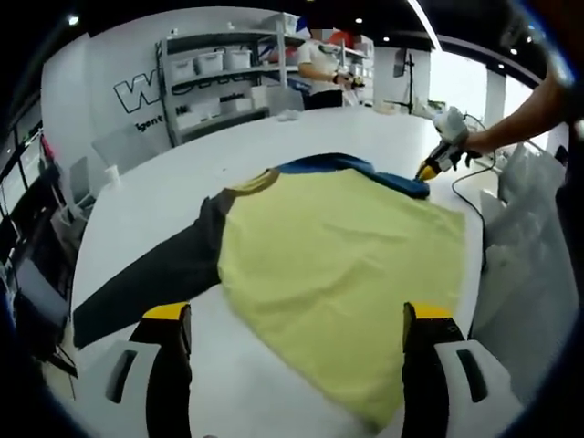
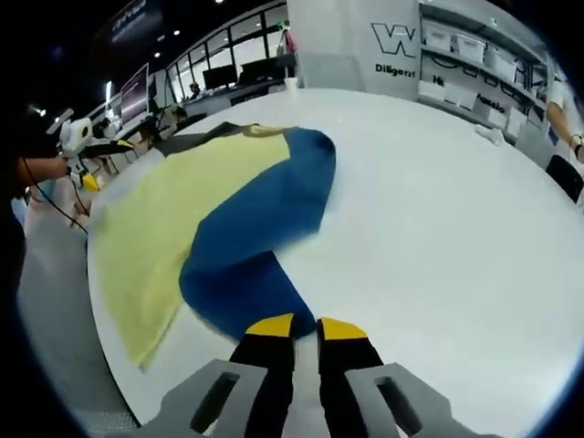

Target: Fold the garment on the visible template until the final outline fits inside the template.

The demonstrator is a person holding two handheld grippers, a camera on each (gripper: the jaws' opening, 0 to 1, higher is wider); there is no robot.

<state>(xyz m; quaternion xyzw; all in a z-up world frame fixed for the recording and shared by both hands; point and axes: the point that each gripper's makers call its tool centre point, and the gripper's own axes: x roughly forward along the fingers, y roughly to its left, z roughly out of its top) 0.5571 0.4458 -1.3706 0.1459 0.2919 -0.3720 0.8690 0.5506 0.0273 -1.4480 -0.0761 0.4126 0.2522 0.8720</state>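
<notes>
Right gripper view: garment lies just beyond the nearly closed right claw.

Right claw pinching blue sleeve of yellow garment on white table.

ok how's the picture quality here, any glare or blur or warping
Left gripper view: fisheye bends the white table edge, a bright window blows out at upper right, and the yellow garment is fairly sharp. Right gripper view: softer, the blue sleeve edges look smeared, and the table shows mild sheen.
</notes>
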